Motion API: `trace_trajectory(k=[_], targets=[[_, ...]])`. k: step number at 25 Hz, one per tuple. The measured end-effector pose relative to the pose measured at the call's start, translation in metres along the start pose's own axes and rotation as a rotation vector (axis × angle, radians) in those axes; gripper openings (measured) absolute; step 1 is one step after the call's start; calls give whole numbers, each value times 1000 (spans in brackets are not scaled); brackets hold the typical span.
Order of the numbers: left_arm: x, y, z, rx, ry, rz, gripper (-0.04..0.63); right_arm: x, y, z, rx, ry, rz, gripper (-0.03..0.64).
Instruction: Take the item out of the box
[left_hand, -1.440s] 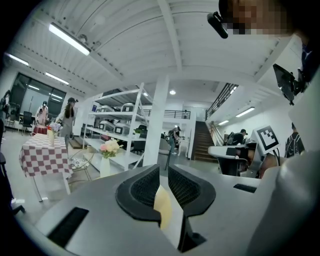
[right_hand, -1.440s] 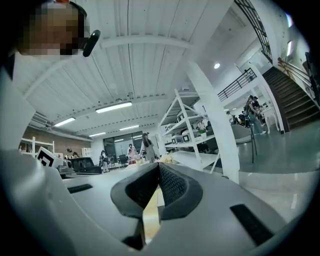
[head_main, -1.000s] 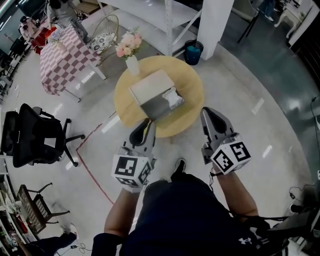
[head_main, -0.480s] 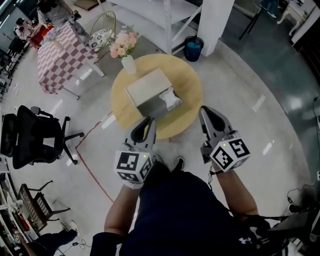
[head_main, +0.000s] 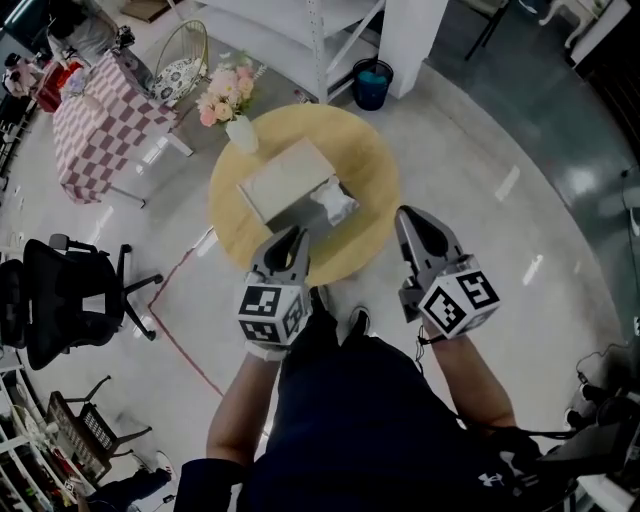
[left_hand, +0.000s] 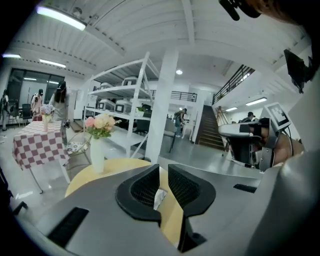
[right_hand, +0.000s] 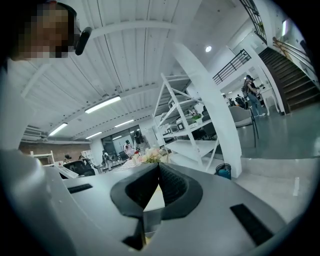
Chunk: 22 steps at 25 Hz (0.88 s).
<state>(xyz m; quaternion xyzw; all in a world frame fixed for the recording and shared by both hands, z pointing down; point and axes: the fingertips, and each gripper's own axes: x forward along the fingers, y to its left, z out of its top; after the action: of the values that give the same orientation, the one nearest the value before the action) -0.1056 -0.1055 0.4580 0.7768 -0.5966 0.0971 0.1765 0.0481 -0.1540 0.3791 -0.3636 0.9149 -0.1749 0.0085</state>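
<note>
A pale cardboard box (head_main: 285, 178) lies on the round yellow table (head_main: 370, 165). Crumpled white stuff (head_main: 336, 200) sticks out of its near right end. My left gripper (head_main: 296, 236) hovers over the table's near edge, just short of the box, its jaws a narrow gap apart and empty. In the left gripper view, the left gripper (left_hand: 161, 172) shows the white stuff (left_hand: 159, 196) through that gap. My right gripper (head_main: 408, 216) hangs off the table's right front edge. In the right gripper view, the right gripper (right_hand: 158, 167) has its tips touching, holding nothing.
A white vase of pink flowers (head_main: 226, 100) stands at the table's far left rim. A checkered table (head_main: 90, 125), a white shelf rack (head_main: 300, 40), a blue bin (head_main: 371, 83) and a pillar (head_main: 410, 30) lie beyond. A black office chair (head_main: 60, 300) stands left.
The person has stepped closer to the table. Both grippers have moved forward, the left one now over the table's near edge. Neither gripper has taken hold of anything.
</note>
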Motion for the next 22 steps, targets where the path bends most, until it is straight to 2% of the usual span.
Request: trace_trajectory(k=[7,14,17,22], targets=[[56,35,-30,-39,118,-72,66,35,-10,-3,19,13,-62,11],[112,51,-67,-237,261,-167,66,57,-27,-4,31,21,-147,11],[132,55,-90,-320,346,-196,66,61,-35,-5,42,22,-188,12],[161,61,-132,-406,509,-227,66,64,-49,-11,71,28,-259,12]])
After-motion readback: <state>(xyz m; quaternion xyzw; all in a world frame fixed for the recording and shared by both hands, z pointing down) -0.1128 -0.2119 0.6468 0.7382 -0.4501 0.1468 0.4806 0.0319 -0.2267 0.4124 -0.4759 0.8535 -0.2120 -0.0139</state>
